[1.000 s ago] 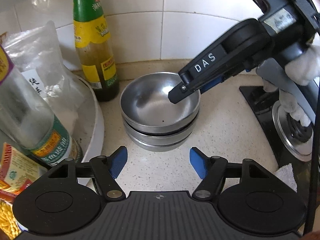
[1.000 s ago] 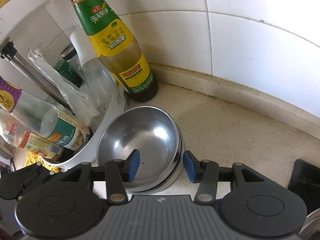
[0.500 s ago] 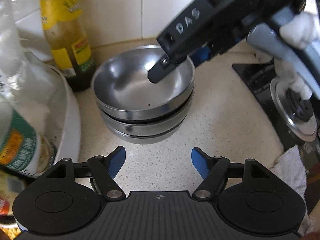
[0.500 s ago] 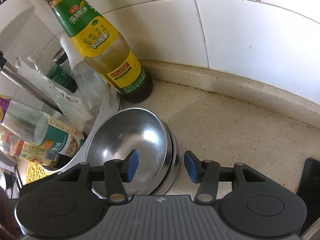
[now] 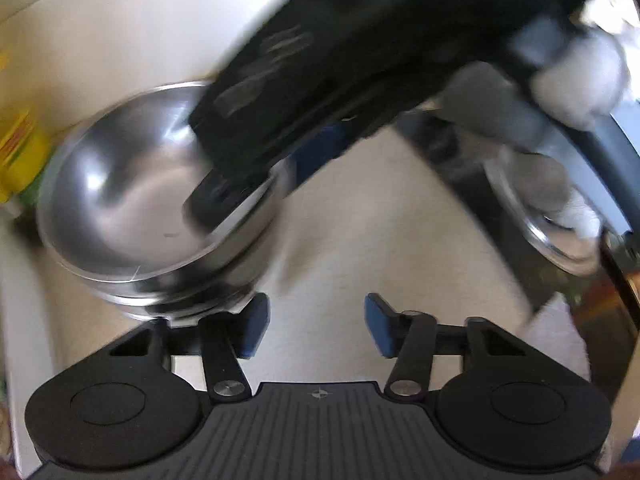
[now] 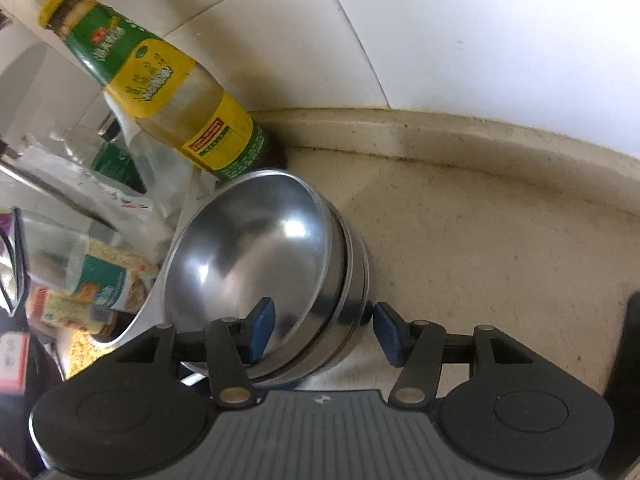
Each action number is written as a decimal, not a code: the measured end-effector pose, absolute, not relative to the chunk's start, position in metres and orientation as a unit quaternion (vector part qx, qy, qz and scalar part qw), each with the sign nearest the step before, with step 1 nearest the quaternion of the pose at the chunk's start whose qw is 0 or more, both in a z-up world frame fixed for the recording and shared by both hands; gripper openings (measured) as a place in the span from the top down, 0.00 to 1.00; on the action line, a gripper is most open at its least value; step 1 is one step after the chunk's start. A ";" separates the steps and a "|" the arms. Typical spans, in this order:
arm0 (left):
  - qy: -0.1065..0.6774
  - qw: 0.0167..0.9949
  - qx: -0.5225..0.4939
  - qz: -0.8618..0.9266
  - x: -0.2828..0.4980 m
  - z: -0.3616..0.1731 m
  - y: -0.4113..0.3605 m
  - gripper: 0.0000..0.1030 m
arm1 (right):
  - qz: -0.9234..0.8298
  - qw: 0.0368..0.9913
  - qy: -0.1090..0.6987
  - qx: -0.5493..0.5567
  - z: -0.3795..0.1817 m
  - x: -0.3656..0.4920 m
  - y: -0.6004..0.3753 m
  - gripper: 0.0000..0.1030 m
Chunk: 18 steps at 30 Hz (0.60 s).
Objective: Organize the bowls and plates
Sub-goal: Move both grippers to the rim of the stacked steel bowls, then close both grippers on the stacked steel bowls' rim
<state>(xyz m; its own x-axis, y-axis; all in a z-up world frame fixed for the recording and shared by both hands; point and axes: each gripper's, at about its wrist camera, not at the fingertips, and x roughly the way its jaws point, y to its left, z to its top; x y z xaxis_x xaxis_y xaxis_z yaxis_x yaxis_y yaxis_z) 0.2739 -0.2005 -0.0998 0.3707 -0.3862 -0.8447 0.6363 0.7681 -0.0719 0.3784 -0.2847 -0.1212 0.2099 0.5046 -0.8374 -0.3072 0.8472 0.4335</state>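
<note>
Now right gripper [image 6: 324,330] straddles rim of stacked bowls [image 6: 248,256]

Silver bowls [image 6: 248,256]; green-and-yellow-labelled bottle [image 6: 168,92]; speckled beige counter [image 6: 480,248]

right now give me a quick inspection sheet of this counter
surface: speckled beige counter, bare to the right of the bowls
job's things: steel bowls nested in a stack, top one tilted
clutter: sauce bottle behind the stack by the tiled wall; more bottles and a plastic bag in a white basin beside it
grippers: right tool straddles the stack's rim, one finger inside the top bowl, one outside, gap still showing; left tool open, just off the stack
cables: nothing seen
surroundings: white tile wall; the left view is blurred
</note>
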 end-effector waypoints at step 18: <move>0.380 0.862 0.217 -0.255 0.268 -0.101 -0.172 0.08 | 0.281 0.782 0.547 0.102 -0.104 0.406 -0.295 0.07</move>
